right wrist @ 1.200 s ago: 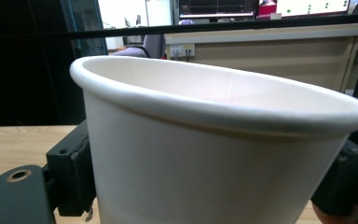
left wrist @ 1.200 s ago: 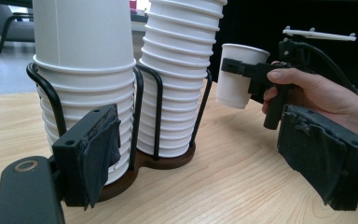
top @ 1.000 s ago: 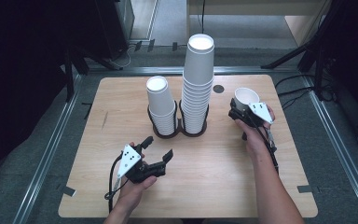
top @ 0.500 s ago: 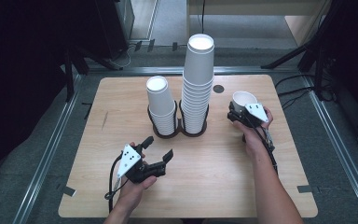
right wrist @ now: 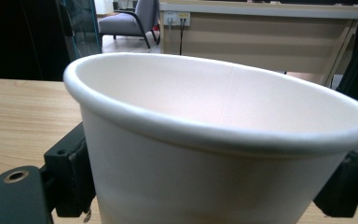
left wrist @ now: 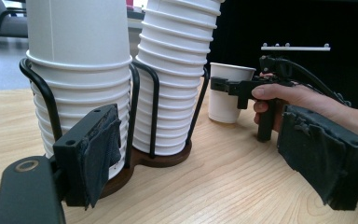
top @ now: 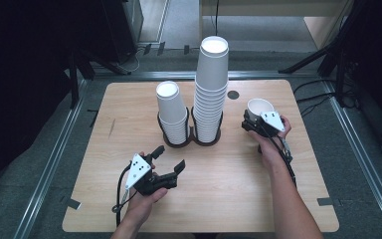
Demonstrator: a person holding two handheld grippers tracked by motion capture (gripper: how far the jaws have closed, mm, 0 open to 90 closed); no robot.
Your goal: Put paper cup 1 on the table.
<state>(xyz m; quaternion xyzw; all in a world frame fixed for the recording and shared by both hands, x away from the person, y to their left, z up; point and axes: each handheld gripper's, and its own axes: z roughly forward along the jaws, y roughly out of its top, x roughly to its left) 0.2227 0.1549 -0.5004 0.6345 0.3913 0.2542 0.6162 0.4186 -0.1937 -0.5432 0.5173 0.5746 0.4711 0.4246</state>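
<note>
while the pale wood-grain worktop [top: 229, 199] sits on grey floor, the high view has a white paper cup [top: 259, 106] near its right edge. left gripper [left wrist: 205, 163] view: padded fingers apart, empty. right gripper [right wrist: 205, 186] view: fingers just eased wider, flanking the smooth cup; grip unclear.

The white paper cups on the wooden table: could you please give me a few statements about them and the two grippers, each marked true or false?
1. The single white paper cup stands upright on the light wooden table between the right gripper jaws, which have just been opening. True.
2. The left gripper holds a cup. False: its jaws are open with nothing between them.
3. The taller stack of white paper cups is the left one in the high view. False: it is the right one; the shorter stack is left.
4. Both stacks sit in a black wire holder. True.
</note>
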